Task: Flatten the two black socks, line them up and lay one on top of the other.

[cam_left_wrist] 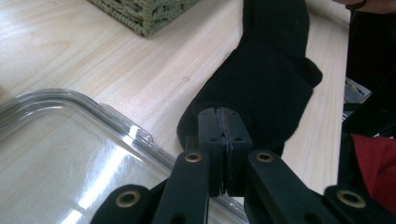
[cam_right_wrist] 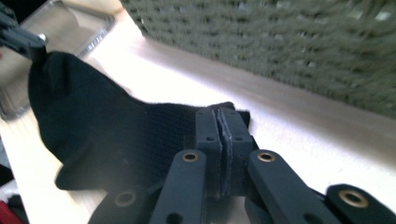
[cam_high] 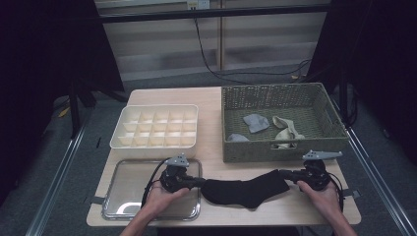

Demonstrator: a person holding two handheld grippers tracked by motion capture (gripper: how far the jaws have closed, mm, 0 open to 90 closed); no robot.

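Tabletop [cam_high: 216, 98] space is occupied by a woven basket [cam_high: 282, 150] holding several light socks, a divided organizer box [cam_high: 153, 145] and a clear tray [cam_high: 110, 206], with a black sock [cam_high: 246, 189] laid flat along the front edge between tray and basket. Each end of the sock is pinched by clenched fingers, the toe by the left gripper [cam_left_wrist: 224, 140] and the cuff by the right gripper [cam_right_wrist: 223, 140]. Such a two-ended grip is judged to keep the fabric stretched for folding.
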